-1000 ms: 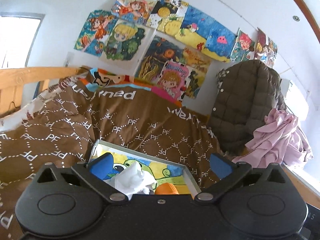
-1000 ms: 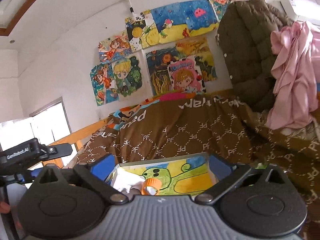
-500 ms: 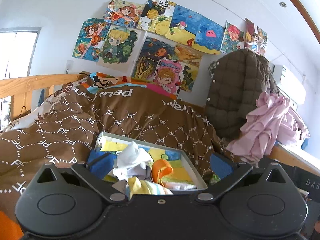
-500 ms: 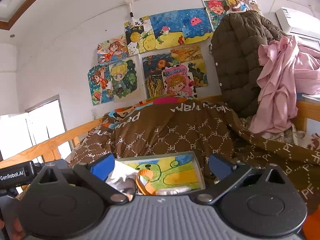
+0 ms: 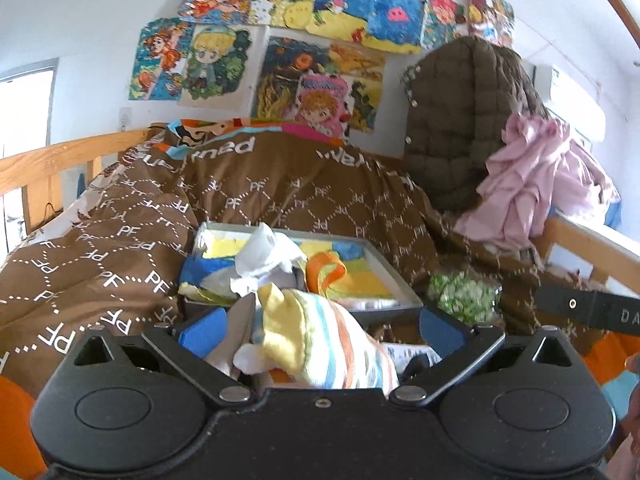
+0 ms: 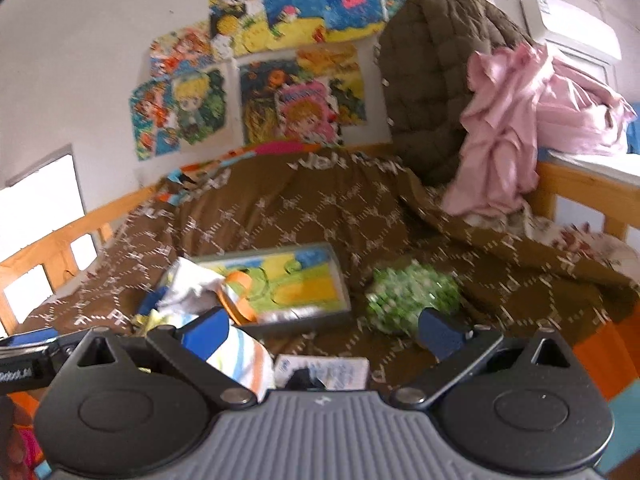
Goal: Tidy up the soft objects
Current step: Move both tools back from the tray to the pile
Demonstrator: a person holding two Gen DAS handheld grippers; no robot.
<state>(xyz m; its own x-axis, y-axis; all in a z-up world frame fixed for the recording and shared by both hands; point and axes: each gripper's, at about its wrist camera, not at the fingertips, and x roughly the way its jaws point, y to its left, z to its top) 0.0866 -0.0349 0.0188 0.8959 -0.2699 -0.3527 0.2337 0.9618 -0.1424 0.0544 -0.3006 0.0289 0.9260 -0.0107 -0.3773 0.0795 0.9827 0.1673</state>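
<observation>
A grey shallow box [image 5: 394, 280] with a cartoon-printed bottom lies on the brown quilt and holds a white cloth [image 5: 266, 258] and an orange piece [image 5: 326, 270]. A yellow, orange and blue striped soft item [image 5: 320, 340] lies between the wide-open fingers of my left gripper [image 5: 322, 330], untouched by the pads. My right gripper [image 6: 322, 330] is open and empty, with the striped item [image 6: 244, 360] beside its left finger. A green patterned soft bundle [image 6: 412, 296] lies on the quilt right of the box [image 6: 340, 276]; it also shows in the left wrist view [image 5: 464, 294].
The brown quilt [image 5: 280, 192] covers the bed, with wooden rails [image 5: 52, 160] at left and right. A brown padded jacket [image 5: 464, 120] and pink clothes [image 5: 536, 184] are piled at the back right. A white printed packet [image 6: 324, 372] lies near my right gripper.
Both grippers have pulled back and lowered from the box. The striped item and green bundle have come into view in front of them. The right view is now blurred with motion.
</observation>
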